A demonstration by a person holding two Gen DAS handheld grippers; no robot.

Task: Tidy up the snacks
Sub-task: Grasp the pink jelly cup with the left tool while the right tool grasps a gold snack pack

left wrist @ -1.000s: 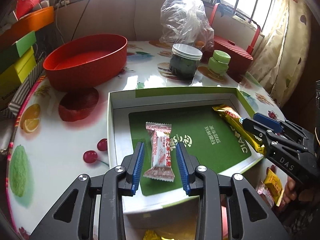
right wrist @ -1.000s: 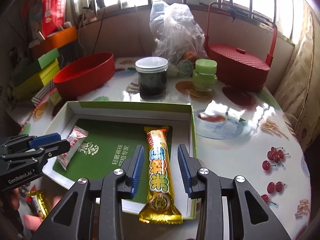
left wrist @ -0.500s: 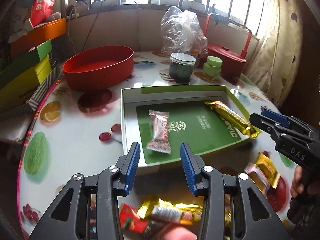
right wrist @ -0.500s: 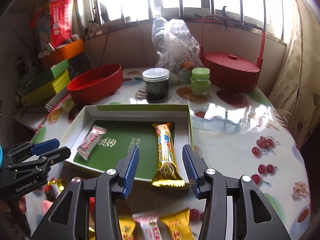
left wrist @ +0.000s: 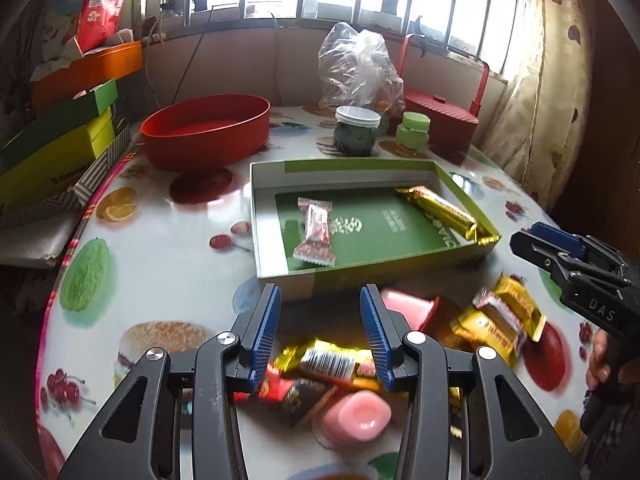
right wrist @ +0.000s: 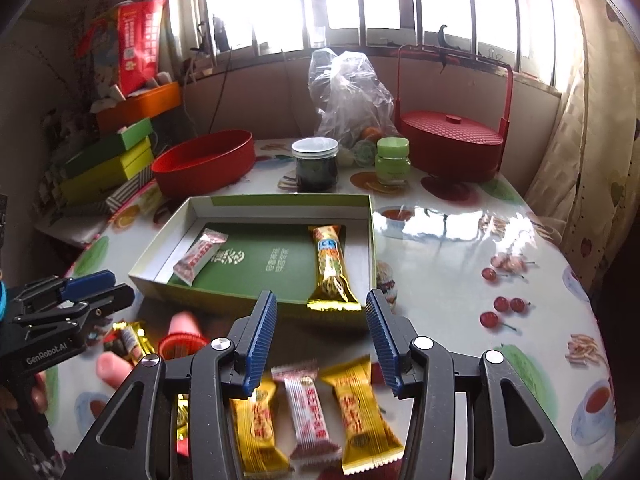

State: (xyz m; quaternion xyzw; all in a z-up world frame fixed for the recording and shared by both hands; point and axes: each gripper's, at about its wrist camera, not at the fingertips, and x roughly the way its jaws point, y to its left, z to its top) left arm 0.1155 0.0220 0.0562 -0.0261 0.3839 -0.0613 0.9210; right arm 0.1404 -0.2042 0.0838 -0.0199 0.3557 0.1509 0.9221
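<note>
An open box with a green floor (left wrist: 340, 168) (right wrist: 280, 201) sits mid-table. In it lie a red-and-white candy (left wrist: 316, 236) (right wrist: 200, 256) and a long gold bar (left wrist: 440, 210) (right wrist: 330, 268), whose near end rests on the front rim. My left gripper (left wrist: 320, 300) stands open and empty in front of the box, over a gold packet (left wrist: 332, 360) and pink jelly cups (left wrist: 356, 412). My right gripper (right wrist: 320, 304) is also empty, its jaws still opening, above yellow packets (right wrist: 360, 412) and a pink-striped candy (right wrist: 308, 412).
Behind the box stand a red oval bowl (left wrist: 204, 136), a dark jar (left wrist: 356, 132), a green jar (left wrist: 414, 130), a plastic bag (left wrist: 356, 72) and a red lidded basket (right wrist: 452, 144). Stacked boxes (left wrist: 60, 148) crowd the left edge. A hand (right wrist: 112, 368) holds the left gripper.
Both grippers let go of their snacks in the box, opened, and pulled back and slightly up toward the near edge. The pile of loose snacks came into view beneath them.
</note>
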